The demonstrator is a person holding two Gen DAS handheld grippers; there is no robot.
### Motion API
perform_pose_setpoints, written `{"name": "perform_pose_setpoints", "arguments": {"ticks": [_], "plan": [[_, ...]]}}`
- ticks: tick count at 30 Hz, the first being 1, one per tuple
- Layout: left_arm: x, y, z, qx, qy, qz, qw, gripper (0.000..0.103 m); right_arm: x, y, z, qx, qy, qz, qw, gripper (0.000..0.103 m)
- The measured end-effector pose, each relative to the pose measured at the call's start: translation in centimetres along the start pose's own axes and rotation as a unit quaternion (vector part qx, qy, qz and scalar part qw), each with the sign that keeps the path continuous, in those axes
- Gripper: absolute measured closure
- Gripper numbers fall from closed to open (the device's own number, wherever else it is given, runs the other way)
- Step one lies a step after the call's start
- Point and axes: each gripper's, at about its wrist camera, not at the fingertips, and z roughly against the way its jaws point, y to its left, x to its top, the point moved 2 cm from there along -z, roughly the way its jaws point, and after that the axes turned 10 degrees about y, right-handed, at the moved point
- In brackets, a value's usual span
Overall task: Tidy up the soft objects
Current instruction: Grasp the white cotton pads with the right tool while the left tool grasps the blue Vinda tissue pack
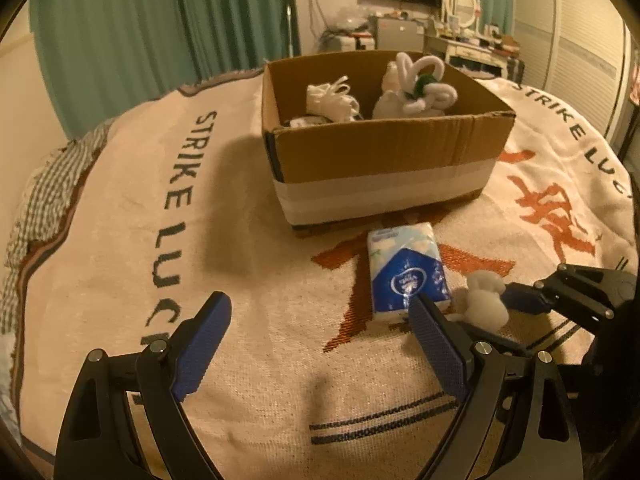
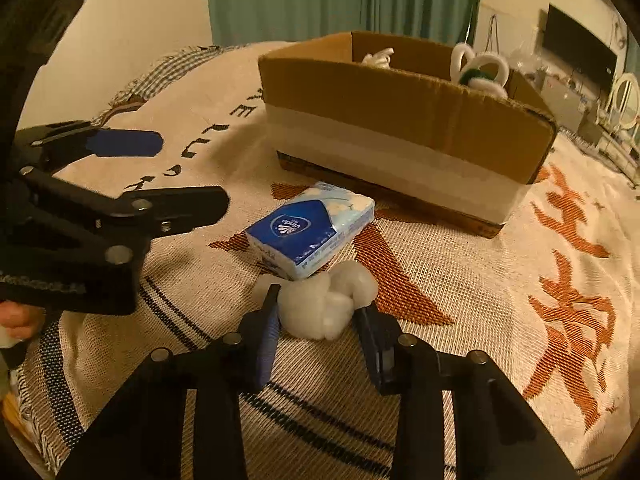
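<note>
From the left wrist, the left gripper (image 1: 320,316) hangs spread wide over the blanket (image 1: 248,264). The tissue pack (image 1: 406,270) lies at one o'clock, touching the right pad; the cardboard box (image 1: 384,160) sits at twelve.

From the right wrist, the right gripper (image 2: 318,312) stands spread around the cotton clump (image 2: 324,304), pads flanking it; whether they touch, I cannot tell. The pack rests just beyond, at twelve.

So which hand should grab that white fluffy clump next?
Probably the right gripper: its open jaws already flank the cotton clump. The left gripper is open over bare blanket.
</note>
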Motion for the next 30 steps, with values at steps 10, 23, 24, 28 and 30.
{"name": "perform_pose_setpoints", "arguments": {"ticks": [10, 23, 24, 28, 30], "plan": [[-0.3, -0.2, -0.7, -0.009, 0.018, 0.008, 0.9998, 0.011, 0.1, -2.8, 3.0, 0.012, -0.037, -0.057, 0.998, 0.07], [0.3, -4.3, -3.8, -0.049, 0.049, -0.017, 0.9975, 0.013, 0.9, -7.0, 2.9, -0.014, -0.046, -0.109, 0.993, 0.069], [0.5, -4.4, -4.1, -0.053, 0.052, -0.016, 0.9971, 0.014, 0.9, -7.1, 2.8, -0.014, -0.044, -0.108, 0.993, 0.069], [1.2, -4.6, -5.2, -0.074, 0.062, -0.007, 0.9953, 0.023, 0.9, -7.1, 2.1, -0.01, -0.039, -0.105, 0.994, 0.068], [1.5, -4.5, -5.6, -0.089, 0.063, 0.002, 0.994, 0.033, 0.9, -7.2, 1.9, -0.009, -0.037, -0.105, 0.994, 0.068]]}}
